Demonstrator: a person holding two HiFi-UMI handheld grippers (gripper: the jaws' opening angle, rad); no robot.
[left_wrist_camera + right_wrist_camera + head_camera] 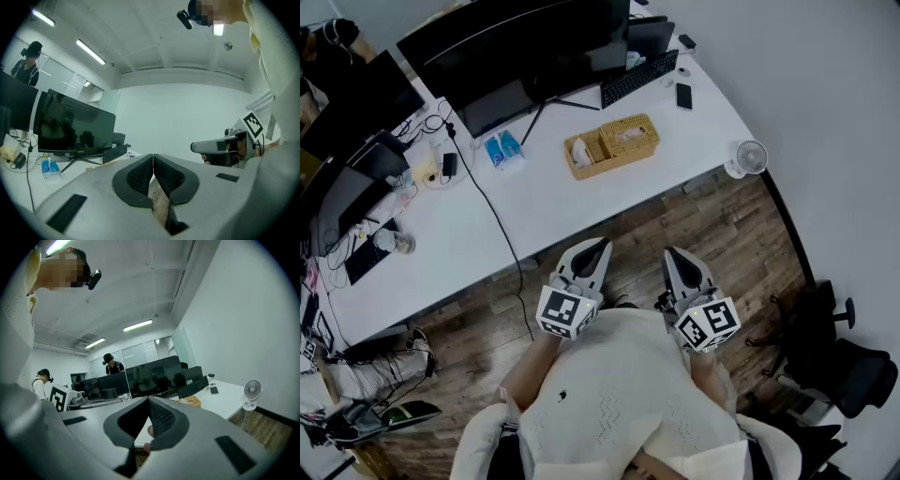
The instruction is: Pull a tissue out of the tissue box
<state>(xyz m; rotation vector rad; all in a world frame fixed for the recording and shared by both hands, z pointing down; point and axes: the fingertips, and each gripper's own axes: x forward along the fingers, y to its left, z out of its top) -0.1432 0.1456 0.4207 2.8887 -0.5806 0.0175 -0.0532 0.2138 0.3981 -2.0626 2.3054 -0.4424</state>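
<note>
The woven wicker tissue box (629,137) stands on the white desk (553,206) in front of the monitor, joined to a wicker tray (584,156) on its left. It shows small in the right gripper view as the tissue box (191,401). My left gripper (597,247) and right gripper (673,255) are held close to my torso, over the wooden floor, short of the desk's near edge. Both point toward the desk. The left gripper (153,157) is shut with nothing in it, and so is the right gripper (149,400).
A large monitor (530,47), a keyboard (639,77) and a phone (683,96) lie behind the box. A small white fan (750,157) stands at the desk's right corner. Blue packets (502,148) and cables are at left. A black office chair (844,361) stands at right.
</note>
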